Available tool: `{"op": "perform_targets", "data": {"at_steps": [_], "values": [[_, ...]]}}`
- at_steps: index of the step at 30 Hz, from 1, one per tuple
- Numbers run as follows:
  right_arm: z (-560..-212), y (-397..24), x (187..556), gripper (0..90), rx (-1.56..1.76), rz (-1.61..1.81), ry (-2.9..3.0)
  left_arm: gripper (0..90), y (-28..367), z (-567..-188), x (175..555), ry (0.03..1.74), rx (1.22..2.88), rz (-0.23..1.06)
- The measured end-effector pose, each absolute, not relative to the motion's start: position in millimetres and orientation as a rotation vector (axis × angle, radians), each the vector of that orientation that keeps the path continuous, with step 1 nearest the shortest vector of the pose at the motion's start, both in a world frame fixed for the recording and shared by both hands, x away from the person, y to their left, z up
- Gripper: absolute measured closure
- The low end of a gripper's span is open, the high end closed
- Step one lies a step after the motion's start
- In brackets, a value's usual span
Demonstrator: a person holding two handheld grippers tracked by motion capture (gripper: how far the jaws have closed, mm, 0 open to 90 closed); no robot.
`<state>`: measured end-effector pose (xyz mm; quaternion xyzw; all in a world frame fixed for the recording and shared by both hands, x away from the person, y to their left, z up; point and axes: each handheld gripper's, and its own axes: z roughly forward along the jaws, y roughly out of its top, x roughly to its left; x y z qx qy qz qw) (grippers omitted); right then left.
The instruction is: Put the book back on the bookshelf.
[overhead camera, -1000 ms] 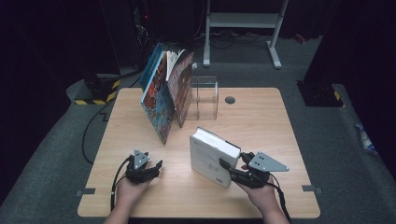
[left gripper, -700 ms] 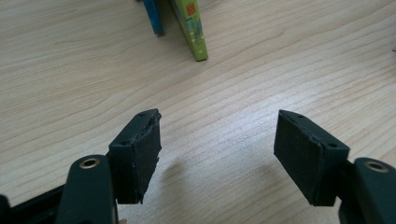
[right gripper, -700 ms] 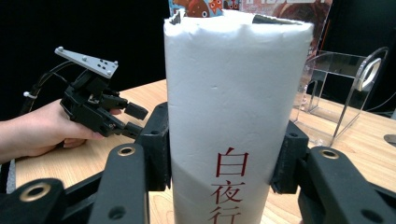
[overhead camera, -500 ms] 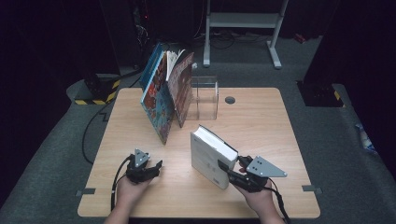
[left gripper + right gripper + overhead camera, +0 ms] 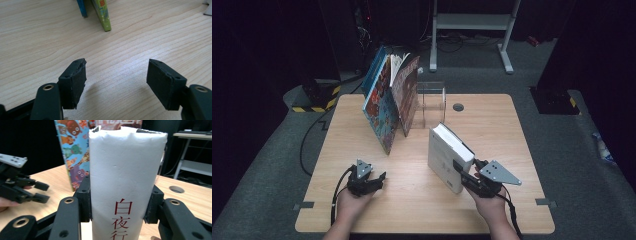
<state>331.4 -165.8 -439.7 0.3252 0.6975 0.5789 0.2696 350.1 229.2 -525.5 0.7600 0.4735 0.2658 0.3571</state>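
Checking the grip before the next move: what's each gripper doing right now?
Left gripper: open, holding nothing, over the table.
Right gripper: jaws just closed on the white book, gripping its spine.

two hands low at the near edge, one gripper in each

the left gripper rests with jaws parted and nothing between its pads. the right gripper has just been closing its jaws, and its pads press both sides of the white book standing between them.
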Motion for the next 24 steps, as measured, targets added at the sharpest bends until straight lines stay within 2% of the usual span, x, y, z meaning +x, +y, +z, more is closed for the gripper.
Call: {"op": "perform_targets", "data": {"at_steps": [8, 24], "values": [[-439.8, -169.2, 341.8, 52.7, 0.923, 1.524, 1.833, 32.4, 229.1, -525.7, 350.9, 1.216, 1.967, 0.676], [-442.7, -151.9, 330.1, 52.4, 0.991, 1.439, 1.722, 31.7, 229.0, -525.9, 350.6, 1.223, 1.973, 0.676]]}}
